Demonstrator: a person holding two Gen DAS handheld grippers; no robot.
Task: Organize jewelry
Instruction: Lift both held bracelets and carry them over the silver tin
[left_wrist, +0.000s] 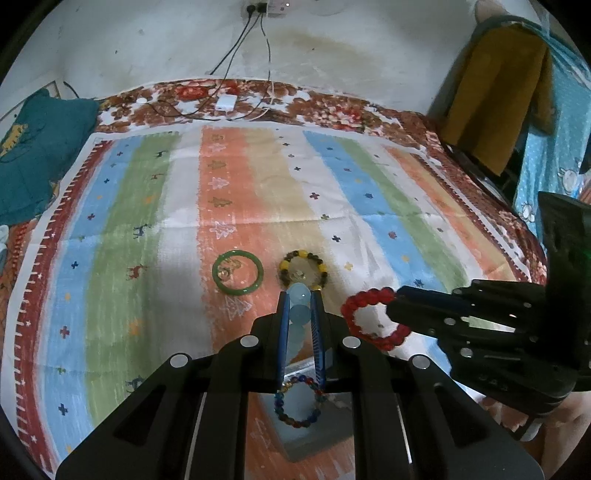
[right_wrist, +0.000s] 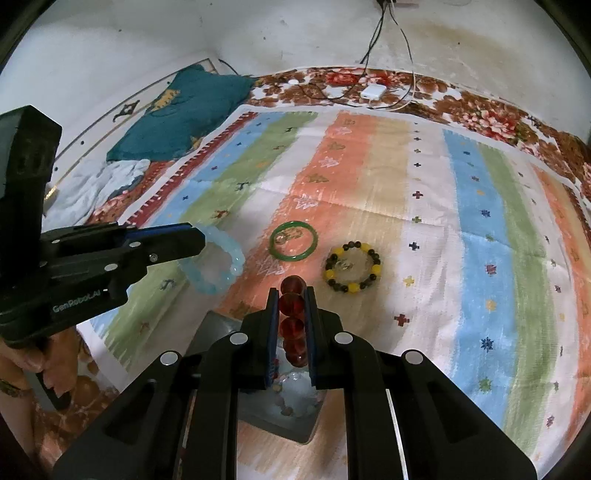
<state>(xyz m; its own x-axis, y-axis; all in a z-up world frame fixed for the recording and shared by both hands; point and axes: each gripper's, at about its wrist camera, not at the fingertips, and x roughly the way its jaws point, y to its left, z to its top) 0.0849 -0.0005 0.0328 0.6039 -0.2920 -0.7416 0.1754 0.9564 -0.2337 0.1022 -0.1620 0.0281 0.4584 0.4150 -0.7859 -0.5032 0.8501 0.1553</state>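
Note:
My left gripper (left_wrist: 300, 297) is shut on a pale blue bead bracelet (left_wrist: 298, 314), which hangs between its blue pads above the striped cloth. To its right, my right gripper (left_wrist: 395, 304) is shut on a red bead bracelet (left_wrist: 369, 317). In the right wrist view the red bead bracelet (right_wrist: 293, 310) stands in the shut right gripper (right_wrist: 291, 291). At the left of that view the left gripper (right_wrist: 197, 240) carries the pale blue bracelet (right_wrist: 221, 266). A green bangle (left_wrist: 238, 272) (right_wrist: 293, 240) and a yellow-and-dark bead bracelet (left_wrist: 303, 271) (right_wrist: 352, 271) lie flat on the cloth ahead.
Under both grippers sits a grey box (left_wrist: 306, 443) (right_wrist: 210, 332) with a multi-colour bead bracelet (left_wrist: 299, 402) in it. A teal garment (right_wrist: 184, 118) lies at the far left. A white charger (left_wrist: 226, 102) and cables lie by the wall. A hand (right_wrist: 33, 362) holds the left gripper's handle.

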